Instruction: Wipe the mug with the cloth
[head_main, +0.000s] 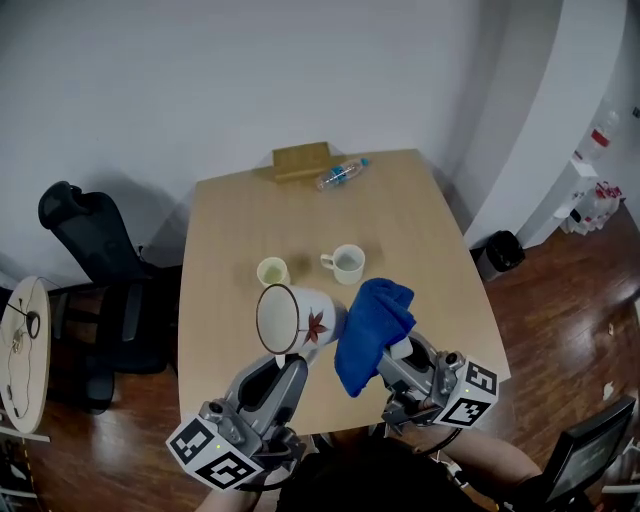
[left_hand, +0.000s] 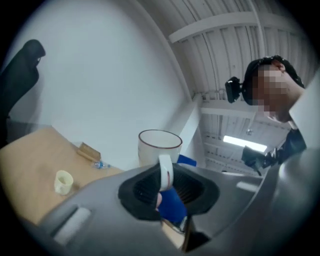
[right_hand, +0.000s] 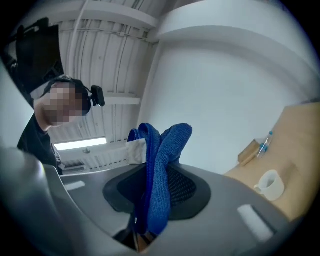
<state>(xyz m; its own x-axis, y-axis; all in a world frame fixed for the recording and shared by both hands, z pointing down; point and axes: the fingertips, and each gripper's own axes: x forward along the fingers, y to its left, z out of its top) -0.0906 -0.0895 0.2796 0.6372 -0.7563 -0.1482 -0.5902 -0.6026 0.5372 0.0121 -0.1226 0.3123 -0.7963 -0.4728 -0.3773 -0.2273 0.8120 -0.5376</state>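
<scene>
Left tongs (head_main: 288, 360), head view, clamped on a smooth white mug (head_main: 300, 318), dark-rimmed, above the wooden desk (head_main: 430, 240), right tongs (head_main: 393, 352) pinching bunched blue cloth (head_main: 370, 325) beside it, left gripper view, looped handle (left_hand: 165, 172) between ribbed pads (left_hand: 144, 188), right gripper view, nubbly folds gripped

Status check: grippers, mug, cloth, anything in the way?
Left gripper shut on mug handle, mug held above table. Right gripper shut on blue cloth, cloth at mug's side. Two cups on table below, clear of both.
</scene>
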